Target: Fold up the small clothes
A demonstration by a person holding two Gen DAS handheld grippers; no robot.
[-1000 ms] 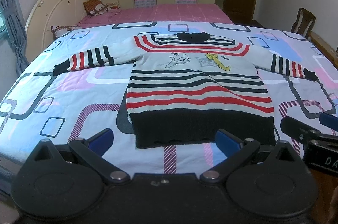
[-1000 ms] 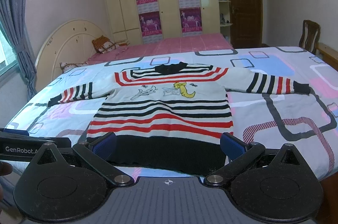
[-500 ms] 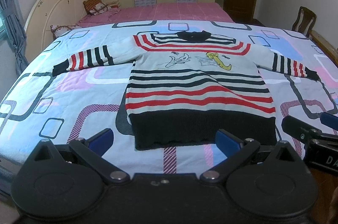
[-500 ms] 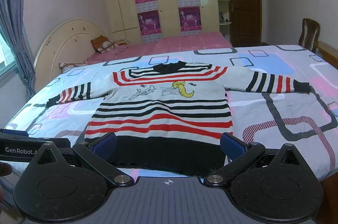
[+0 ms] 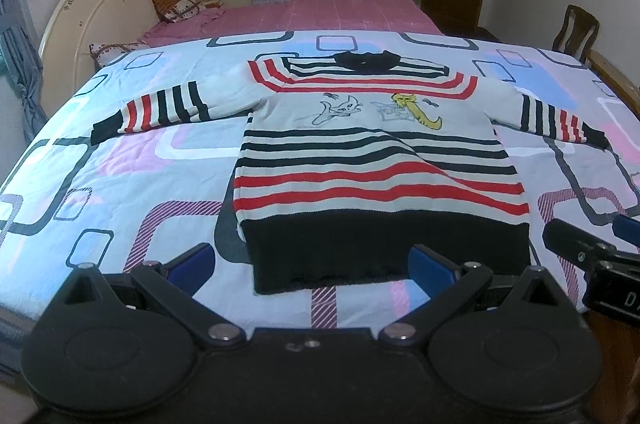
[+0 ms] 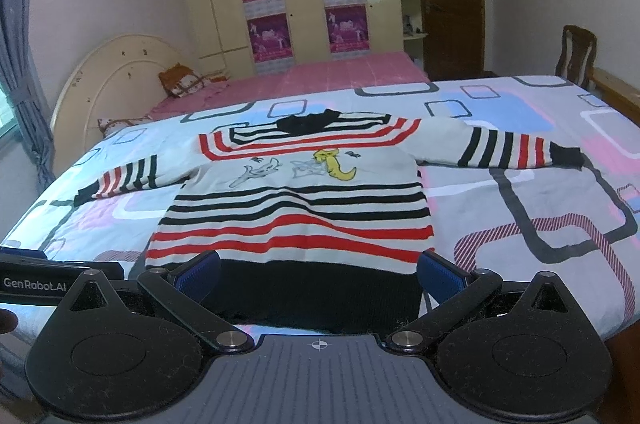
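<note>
Left tongs [image 5: 310, 266] and right tongs [image 6: 320, 270] hover wide apart, empty, near the black hem. The striped sweater [image 5: 372, 160] lies flat on the bed [image 5: 120, 184], sleeves outspread. Judged soft, light, limp knit; best pinched at cuffs or hem corners.

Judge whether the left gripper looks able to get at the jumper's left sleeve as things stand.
Probably yes. The left gripper is open over the near edge of the bed, and the sleeve lies flat on the cover with nothing on it or in between.
</note>
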